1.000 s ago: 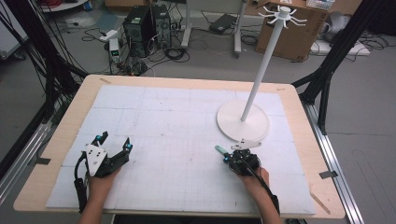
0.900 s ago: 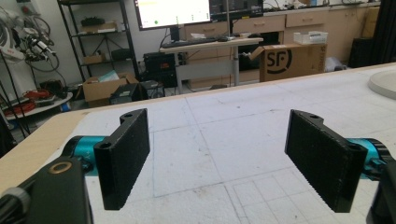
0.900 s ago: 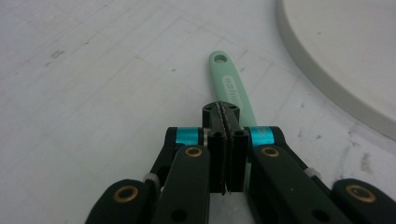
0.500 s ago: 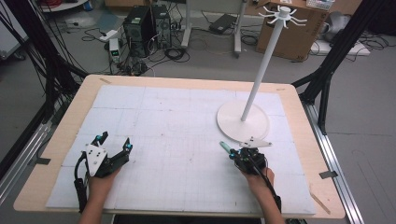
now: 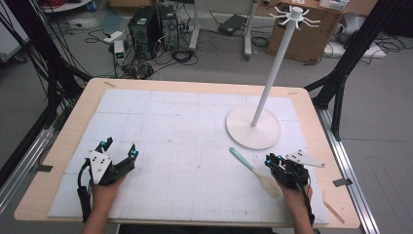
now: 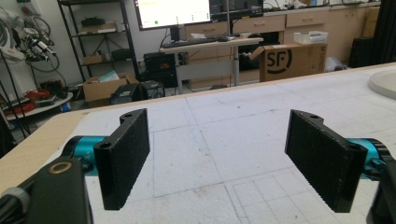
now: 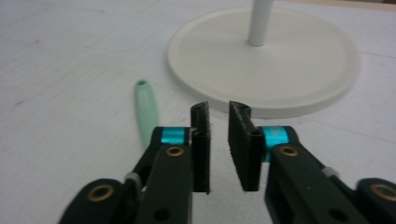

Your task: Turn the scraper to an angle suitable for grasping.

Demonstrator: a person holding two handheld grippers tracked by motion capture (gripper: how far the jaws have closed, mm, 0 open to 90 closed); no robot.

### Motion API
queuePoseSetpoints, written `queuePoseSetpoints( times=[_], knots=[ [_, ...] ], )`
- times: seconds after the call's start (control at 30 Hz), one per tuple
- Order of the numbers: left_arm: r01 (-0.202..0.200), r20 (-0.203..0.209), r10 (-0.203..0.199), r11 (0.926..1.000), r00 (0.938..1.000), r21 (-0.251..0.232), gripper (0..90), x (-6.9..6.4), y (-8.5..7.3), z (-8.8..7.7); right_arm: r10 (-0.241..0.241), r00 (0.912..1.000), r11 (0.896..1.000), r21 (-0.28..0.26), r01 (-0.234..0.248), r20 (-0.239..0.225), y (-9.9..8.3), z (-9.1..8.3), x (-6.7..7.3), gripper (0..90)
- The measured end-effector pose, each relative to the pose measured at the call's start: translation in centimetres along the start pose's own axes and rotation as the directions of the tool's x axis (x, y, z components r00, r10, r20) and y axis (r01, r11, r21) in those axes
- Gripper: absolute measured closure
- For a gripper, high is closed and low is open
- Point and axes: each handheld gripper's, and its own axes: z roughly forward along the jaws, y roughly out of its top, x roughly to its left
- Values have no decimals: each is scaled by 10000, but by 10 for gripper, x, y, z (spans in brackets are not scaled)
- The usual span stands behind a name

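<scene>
- Spatula (image 5: 254, 169) lay on the bench (image 5: 195, 87), just left of the right gripper (image 5: 272, 161), near the stand (image 5: 253, 127).
- Right fingers (image 7: 201, 140) had just been opening, nothing between them.
- Left gripper (image 5: 118, 150) sat released, empty.

Table (image 5: 58, 161): white mat (image 5: 160, 126), stand (image 5: 253, 127), spatula (image 5: 253, 168)

Open mat (image 5: 185, 131) across the middle, stand (image 5: 253, 127) blocking far right, spatula (image 5: 253, 168) lying beside it
</scene>
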Motion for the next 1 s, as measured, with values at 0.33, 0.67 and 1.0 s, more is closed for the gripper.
queuePoseSetpoints(
  times=[0.33, 0.67, 1.0],
  knots=[
    [-10, 15, 10, 10000, 10000, 0, 225, 0, 0, 0, 1609, 9757, 9750, -1774, -1337, 1486, -13, -6, -11, 248],
    [19, 12, -19, 10000, 10000, -16, 225, 0, 0, 0, 760, 9775, 9221, -3870, 62, 1968, -23, -18, 7, 169],
    [-14, 24, 14, 10000, 10000, -30, 224, 0, 0, 0, 530, 9805, 9196, -3920, 259, 1892, -28, -17, 6, 162]
  ],
)
